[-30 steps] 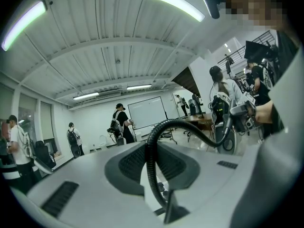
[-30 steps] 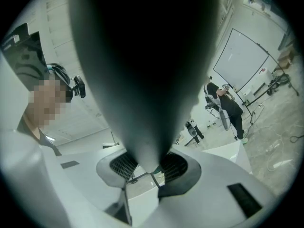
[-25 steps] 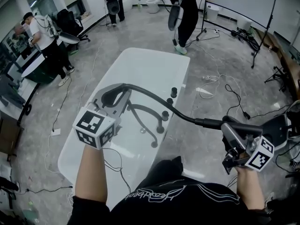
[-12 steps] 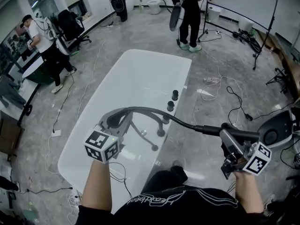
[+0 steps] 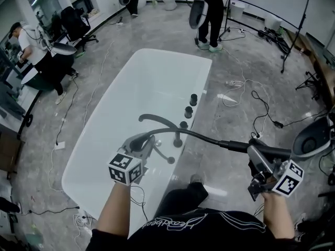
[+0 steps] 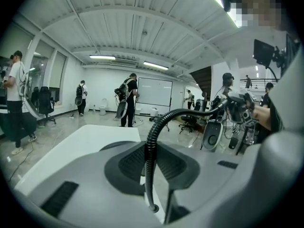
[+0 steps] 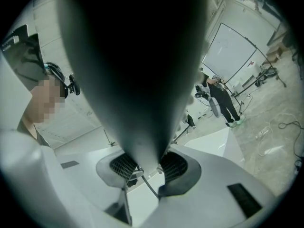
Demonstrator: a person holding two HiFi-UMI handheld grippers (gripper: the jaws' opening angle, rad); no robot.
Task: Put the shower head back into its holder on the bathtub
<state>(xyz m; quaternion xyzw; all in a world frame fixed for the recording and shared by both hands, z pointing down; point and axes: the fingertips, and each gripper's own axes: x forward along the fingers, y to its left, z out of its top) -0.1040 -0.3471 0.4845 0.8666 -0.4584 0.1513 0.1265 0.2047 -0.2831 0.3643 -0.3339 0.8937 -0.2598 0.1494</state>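
My right gripper [image 5: 257, 153] is shut on the dark handle of the shower head [image 5: 312, 138], out to the right of the white bathtub [image 5: 157, 56]. In the right gripper view the handle [image 7: 137, 80] fills the space between the jaws. A black ribbed hose [image 5: 201, 135] runs left from the handle to my left gripper [image 5: 141, 143], which is shut on it low over the tub's near end. The hose [image 6: 153, 141] passes straight between those jaws. A row of black fittings [image 5: 188, 112] and a curved spout [image 5: 157, 120] stand on the tub's right rim. I cannot tell which fitting is the holder.
Grey stone floor surrounds the tub, with loose cables [image 5: 246, 95] to its right. People stand at the far end [image 5: 207, 12] and at the left [image 5: 26, 46]. Office chairs [image 5: 70, 22] and stands [image 5: 293, 30] ring the room.
My left gripper has dropped with the hose from above the tub to close over its near end. The right gripper sank a little with the shower head.
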